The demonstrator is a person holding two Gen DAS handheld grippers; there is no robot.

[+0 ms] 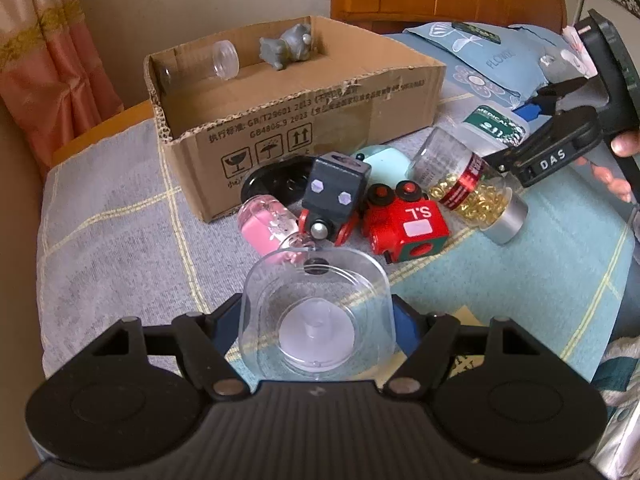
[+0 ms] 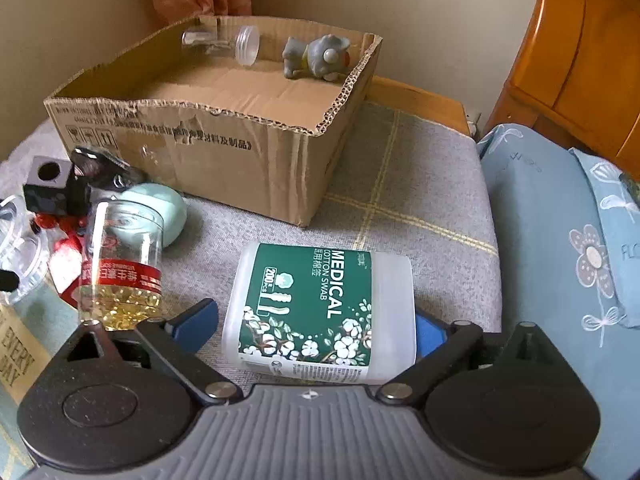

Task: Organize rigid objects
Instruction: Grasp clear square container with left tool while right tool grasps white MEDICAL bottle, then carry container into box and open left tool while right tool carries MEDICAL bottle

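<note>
Swab box is lying on the bed between the right tongs, whose pads are not yet pressing. Left tongs are clamping a clear case; carton at 12 o'clock.

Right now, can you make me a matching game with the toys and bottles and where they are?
Things:
1. grey toy animal
2. cotton swab box
3. clear plastic case
4. red toy train

Places:
A. between the left hand-held gripper's fingers
B. inside the cardboard box
C. on the bed beside the black train
D. between the right hand-held gripper's fingers

Pairs: 1-B, 2-D, 3-A, 4-C
</note>
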